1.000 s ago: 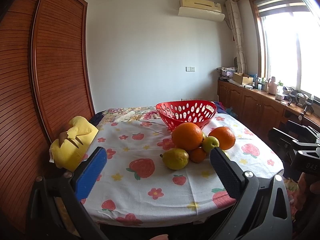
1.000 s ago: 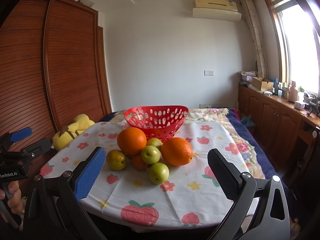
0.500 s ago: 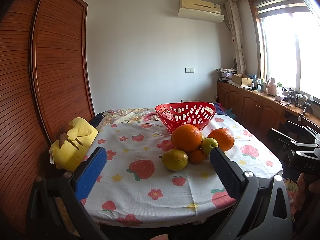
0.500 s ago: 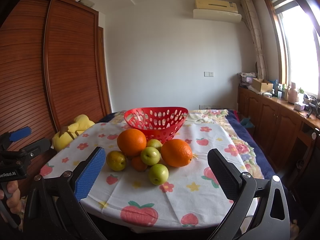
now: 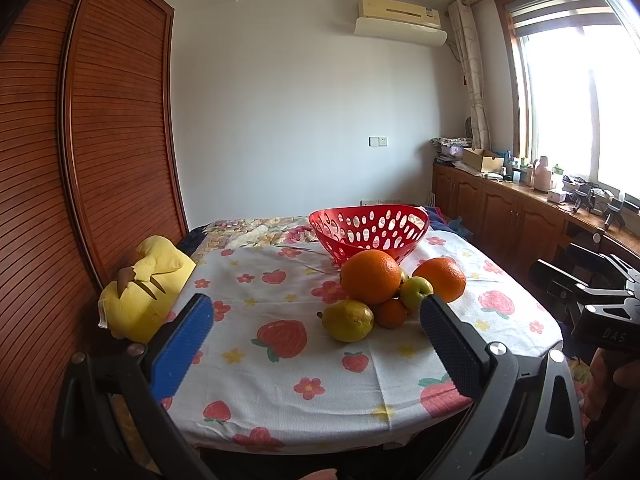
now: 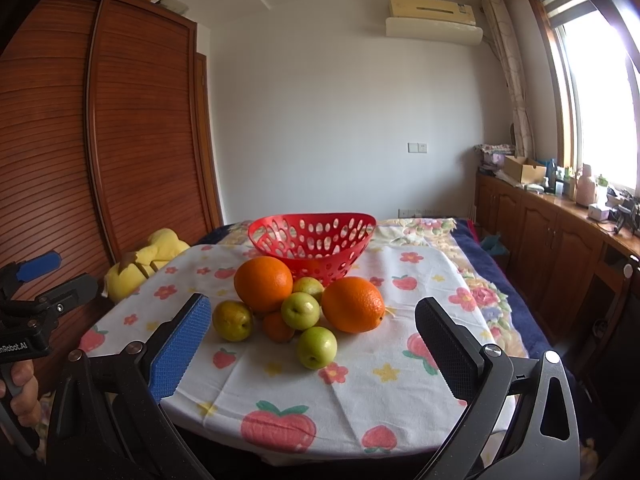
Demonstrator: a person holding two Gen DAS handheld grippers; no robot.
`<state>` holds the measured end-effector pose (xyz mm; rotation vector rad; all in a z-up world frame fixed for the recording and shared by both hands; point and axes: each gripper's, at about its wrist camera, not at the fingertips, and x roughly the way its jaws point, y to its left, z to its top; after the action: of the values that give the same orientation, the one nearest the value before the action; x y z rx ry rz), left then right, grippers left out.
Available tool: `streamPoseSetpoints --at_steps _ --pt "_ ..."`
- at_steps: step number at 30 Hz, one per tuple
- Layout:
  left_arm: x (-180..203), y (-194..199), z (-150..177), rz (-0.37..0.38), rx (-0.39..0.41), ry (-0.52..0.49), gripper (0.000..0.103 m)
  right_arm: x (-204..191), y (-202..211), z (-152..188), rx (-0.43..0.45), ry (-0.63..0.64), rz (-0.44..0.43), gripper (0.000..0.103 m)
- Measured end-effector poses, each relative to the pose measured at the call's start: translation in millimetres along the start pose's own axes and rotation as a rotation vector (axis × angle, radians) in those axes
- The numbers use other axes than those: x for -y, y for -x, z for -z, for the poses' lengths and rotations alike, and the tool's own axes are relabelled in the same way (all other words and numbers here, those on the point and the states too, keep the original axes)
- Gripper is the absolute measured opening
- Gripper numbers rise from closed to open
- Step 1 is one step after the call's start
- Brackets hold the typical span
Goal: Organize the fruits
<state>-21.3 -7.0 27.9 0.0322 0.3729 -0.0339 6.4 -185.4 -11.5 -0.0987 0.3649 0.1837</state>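
Right gripper [image 6: 312,332] apparently short of fruit pile [image 6: 298,306]

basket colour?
Red, with oval holes through its wall: the basket shows best in the right wrist view.

Left wrist view: looks level along spread jaws from the table's near edge, left of the fruit pile [image 5: 380,296], which sits beyond the right jaw tip
Right wrist view: same height, further right; the pile [image 6: 296,304] lies between the jaws
Shared: red basket [image 5: 368,230], tablecloth [image 5: 280,376], yellow plush [image 6: 148,264], far wall
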Motion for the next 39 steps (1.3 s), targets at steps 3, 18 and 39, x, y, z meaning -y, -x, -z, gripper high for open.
streamPoseSetpoints --at_steps 3,18,39 --pt "0.1 1.0 -0.8 0.003 0.000 0.000 0.103 -0.7 0.0 0.7 -0.001 0.000 0.000 0.103" --pt "-5.6 -11.3 8.3 0.020 -0.036 0.014 0.103 -0.1 -2.2 4.4 -0.018 -0.002 0.003 0.103" --pt "-7.2 -91.7 25.3 0.143 -0.179 -0.020 0.101 16.9 -67.1 30.8 -0.192 0.055 -0.050 0.096"
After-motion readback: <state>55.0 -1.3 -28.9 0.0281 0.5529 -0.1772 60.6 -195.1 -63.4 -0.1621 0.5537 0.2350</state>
